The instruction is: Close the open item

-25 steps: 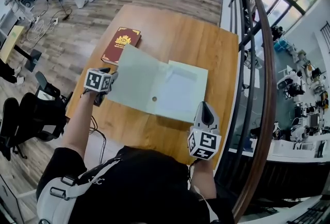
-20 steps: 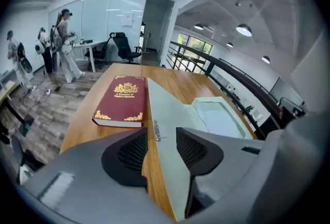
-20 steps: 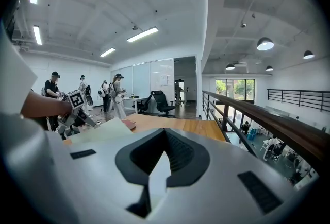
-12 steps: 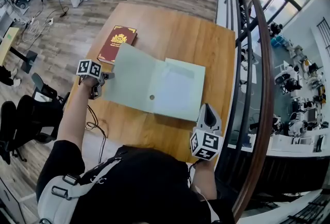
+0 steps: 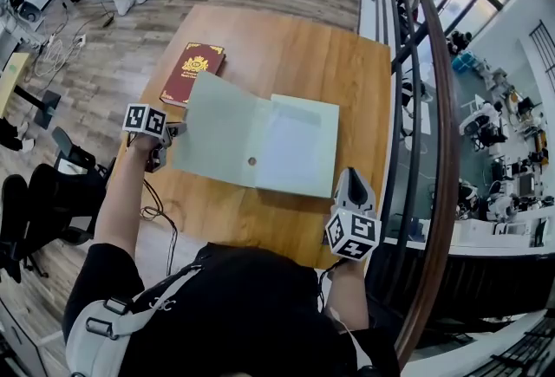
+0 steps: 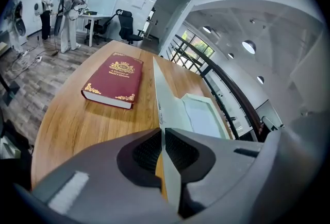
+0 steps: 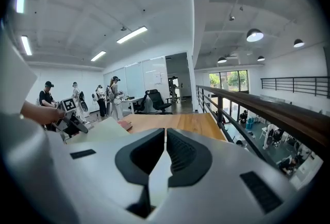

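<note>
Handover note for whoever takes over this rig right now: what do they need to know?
Left tool: jaws closing on the outer edge of the green folder's left cover, which stands raised.
Right tool: shut, empty, by the near right corner of the wooden table.
Folder lies open on the table; a closed red book lies beyond the left cover.
Done: cover edge taken.
Left: swing the cover over onto the right half, release.
</note>
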`<state>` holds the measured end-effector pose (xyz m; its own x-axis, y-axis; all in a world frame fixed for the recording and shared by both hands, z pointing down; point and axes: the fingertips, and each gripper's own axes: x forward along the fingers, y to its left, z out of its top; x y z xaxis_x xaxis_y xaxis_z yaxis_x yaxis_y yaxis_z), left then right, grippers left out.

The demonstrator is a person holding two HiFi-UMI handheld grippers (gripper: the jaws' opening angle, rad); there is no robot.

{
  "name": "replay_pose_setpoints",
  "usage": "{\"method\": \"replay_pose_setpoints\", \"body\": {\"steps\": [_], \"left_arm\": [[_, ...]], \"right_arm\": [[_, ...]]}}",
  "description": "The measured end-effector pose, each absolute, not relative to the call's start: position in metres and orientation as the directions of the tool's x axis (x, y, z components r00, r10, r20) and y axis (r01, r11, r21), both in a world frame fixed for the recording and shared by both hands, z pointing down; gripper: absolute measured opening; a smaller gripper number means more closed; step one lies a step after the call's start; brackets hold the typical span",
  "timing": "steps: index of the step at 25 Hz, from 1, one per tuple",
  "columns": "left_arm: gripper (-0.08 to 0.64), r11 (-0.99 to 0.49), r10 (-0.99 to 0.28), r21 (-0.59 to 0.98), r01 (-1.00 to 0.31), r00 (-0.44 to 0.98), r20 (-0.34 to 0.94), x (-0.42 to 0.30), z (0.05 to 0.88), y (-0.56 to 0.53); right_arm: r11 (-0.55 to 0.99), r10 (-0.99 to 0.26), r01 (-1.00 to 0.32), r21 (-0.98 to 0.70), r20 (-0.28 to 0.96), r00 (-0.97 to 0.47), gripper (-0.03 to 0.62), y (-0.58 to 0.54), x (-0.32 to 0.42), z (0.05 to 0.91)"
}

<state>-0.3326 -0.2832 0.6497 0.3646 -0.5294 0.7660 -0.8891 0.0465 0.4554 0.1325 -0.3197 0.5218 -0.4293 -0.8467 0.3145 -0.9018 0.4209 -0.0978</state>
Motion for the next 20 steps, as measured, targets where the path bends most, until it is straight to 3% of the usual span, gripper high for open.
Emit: {"method": "replay_pose_setpoints", "body": {"steps": [3, 5, 14, 20], "left_arm": [[0.025, 0.026, -0.536, 0.43, -0.902, 0.351, 0.768, -0.328, 0.638, -0.282], [0.025, 0.009, -0.546, 0.416, -0.91, 0.344, 0.764, -0.324, 0.628, -0.28], [0.025, -0.027, -0.567, 0.343, -0.939, 0.297, 0.769, -0.303, 0.6, -0.278], [0.022, -0.057, -0.559, 0.316, -0.947, 0.293, 0.776, -0.288, 0.589, -0.278]], "right_arm": [[0.423, -0.823, -0.892, -0.157, 0.344, -0.451, 0.01, -0.325, 0.137, 0.538], [0.43, -0.796, -0.879, -0.204, 0.373, -0.476, 0.07, -0.328, 0.138, 0.557], [0.329, -0.592, -0.763, -0.556, 0.508, -0.626, 0.207, -0.326, 0.143, 0.686], [0.316, -0.457, -0.773, -0.55, 0.626, -0.632, 0.218, -0.303, 0.128, 0.754]]}}
